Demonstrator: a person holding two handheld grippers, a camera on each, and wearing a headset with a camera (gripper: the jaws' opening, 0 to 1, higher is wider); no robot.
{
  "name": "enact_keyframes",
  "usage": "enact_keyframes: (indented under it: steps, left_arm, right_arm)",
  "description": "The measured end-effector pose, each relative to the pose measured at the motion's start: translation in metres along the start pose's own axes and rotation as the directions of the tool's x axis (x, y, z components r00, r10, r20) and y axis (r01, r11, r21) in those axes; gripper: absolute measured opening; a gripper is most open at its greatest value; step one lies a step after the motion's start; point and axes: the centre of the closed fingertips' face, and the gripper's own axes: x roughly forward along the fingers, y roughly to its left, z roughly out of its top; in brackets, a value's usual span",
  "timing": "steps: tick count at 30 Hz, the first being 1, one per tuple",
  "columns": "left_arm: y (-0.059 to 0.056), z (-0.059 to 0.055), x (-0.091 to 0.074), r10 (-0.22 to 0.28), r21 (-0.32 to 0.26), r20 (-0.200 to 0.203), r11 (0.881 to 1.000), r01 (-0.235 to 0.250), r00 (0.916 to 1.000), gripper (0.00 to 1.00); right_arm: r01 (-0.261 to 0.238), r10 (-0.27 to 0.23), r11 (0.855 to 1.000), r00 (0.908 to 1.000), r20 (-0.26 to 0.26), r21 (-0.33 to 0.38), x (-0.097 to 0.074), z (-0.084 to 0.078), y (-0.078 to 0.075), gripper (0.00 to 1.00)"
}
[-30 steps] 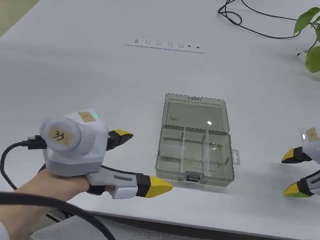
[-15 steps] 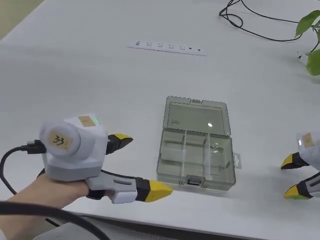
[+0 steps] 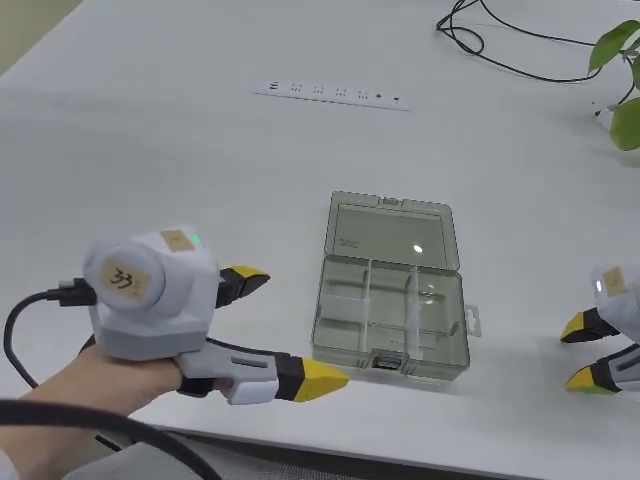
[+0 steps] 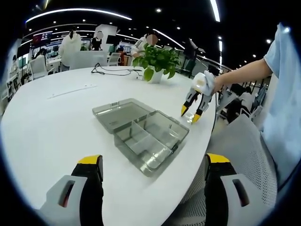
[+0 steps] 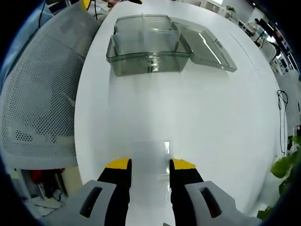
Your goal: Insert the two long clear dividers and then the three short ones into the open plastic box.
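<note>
Drawn slightly nearer, the right gripper (image 3: 575, 354) is held spread before a clear divider (image 5: 149, 157). The left gripper (image 3: 290, 326) is likewise spread. Divider edges should be pinched squarely.

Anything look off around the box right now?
Nothing damaged or spilled. The plastic box sits open, lid flat, dividers upright inside. One faint clear rectangle lies on the table ahead of the right hand-held gripper, possibly a loose divider.

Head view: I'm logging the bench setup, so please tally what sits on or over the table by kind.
Plastic box: 1
Power strip: 1
Black cable tangle: 1
Plant: 1
Grippers: 2 (left gripper, right gripper)
Total: 6
</note>
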Motion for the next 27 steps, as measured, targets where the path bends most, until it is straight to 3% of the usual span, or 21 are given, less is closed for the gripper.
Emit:
enact_keyframes:
  steps: [10,19,27]
  left_arm:
    - [-0.001,0.001,0.001,-0.003,-0.003,0.001,1.000,0.003,1.0000,0.90]
    - [0.000,0.001,0.003,0.002,-0.058,0.018,0.998,-0.001,0.9998,0.88]
    - [-0.004,0.005,0.008,-0.009,-0.080,0.026,0.997,0.011,0.9996,0.83]
  right_arm:
    - [0.013,-0.013,1.000,0.9999,-0.006,0.001,0.001,-0.001,-0.003,0.33]
    - [0.040,-0.040,0.999,0.9990,0.020,0.000,-0.006,0.008,-0.010,0.32]
    - [0.085,-0.083,0.996,0.9934,0.080,-0.025,-0.021,0.037,-0.012,0.32]
